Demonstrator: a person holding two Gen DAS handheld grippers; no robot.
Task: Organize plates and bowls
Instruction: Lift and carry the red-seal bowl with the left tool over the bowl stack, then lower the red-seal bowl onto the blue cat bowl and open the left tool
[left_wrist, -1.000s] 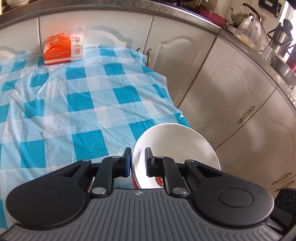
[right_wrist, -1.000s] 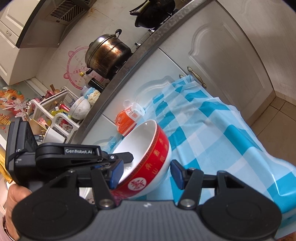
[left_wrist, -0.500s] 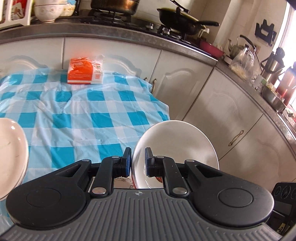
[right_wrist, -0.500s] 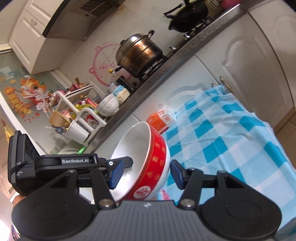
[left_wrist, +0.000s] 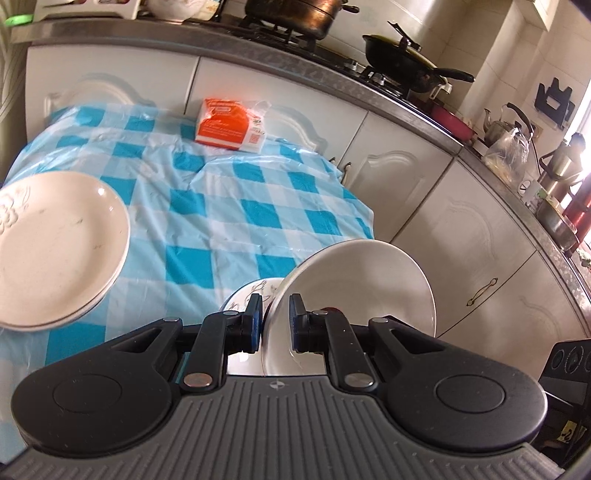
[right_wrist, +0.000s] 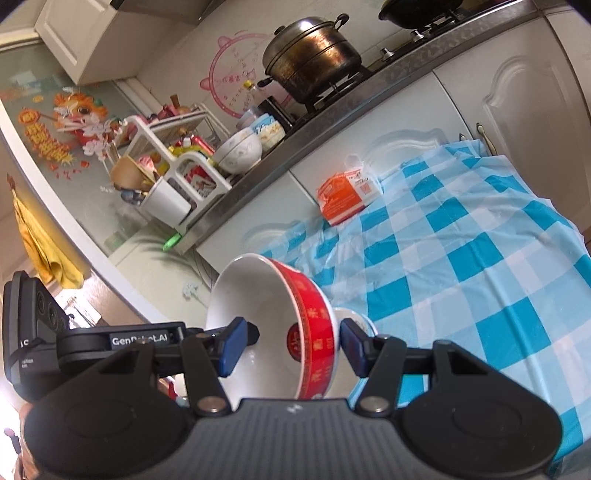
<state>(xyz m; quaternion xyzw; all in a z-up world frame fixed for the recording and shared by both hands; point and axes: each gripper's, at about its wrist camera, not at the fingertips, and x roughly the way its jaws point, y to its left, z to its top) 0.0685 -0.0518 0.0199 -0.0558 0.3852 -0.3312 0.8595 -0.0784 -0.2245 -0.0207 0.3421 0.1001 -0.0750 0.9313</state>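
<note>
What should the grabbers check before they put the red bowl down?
1. Left gripper pinching the red bowl at its rim: ok.
2. Right gripper pads really pressing the bowl: cannot tell.
3. Red bowl held level: not ok, it is tipped on its side.
4. Small patterned bowl upright on the tablecloth below: ok.
5. Stacked plates out of the way: ok, off to one side.
</note>
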